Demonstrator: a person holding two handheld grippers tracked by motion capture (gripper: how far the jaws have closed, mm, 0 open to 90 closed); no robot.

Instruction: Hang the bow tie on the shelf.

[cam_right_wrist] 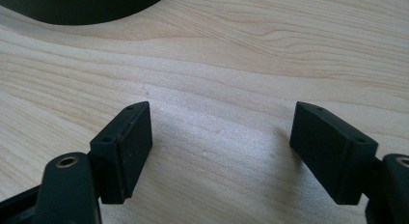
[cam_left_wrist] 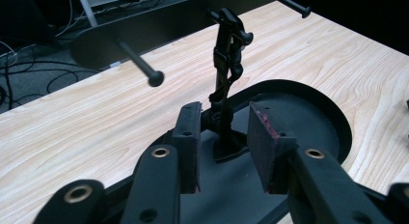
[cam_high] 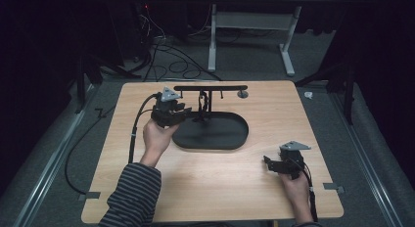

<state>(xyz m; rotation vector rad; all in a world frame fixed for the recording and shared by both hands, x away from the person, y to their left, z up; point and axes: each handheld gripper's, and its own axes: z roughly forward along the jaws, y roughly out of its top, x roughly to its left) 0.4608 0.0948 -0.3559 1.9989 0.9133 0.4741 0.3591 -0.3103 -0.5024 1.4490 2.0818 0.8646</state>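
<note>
One wooden table (cam_high: 210,188) carries everything, its pale top reaching from the near edge to the far rim. On it, left of centre toward the far side, lies a black oval base (cam_high: 220,134), flat and dark. From that base rises a black stand: an upright post (cam_left_wrist: 225,89) with a long crossbar (cam_high: 210,88) on top, and thin pegs (cam_left_wrist: 140,64) with rounded ends jut from the bar toward the viewer. A dark strap or clip hangs along the post, though I cannot tell exactly what it is.

The left gripper (cam_left_wrist: 222,147) hovers over the left end of the base, held in the person's left hand (cam_high: 156,136), whose striped sleeve (cam_high: 134,192) comes in from the bottom edge. Its jaws stand part-way apart, the foot of the post showing in the gap beyond them; the pads do not press on it, and nothing is held.

The right gripper (cam_right_wrist: 219,151) rests low over bare wood near the right front of the table, well apart from the base. Its jaws stand wide, with only table grain between them.

A small grey disc (cam_high: 242,94) sits on the table just beyond the crossbar's right end.
</note>
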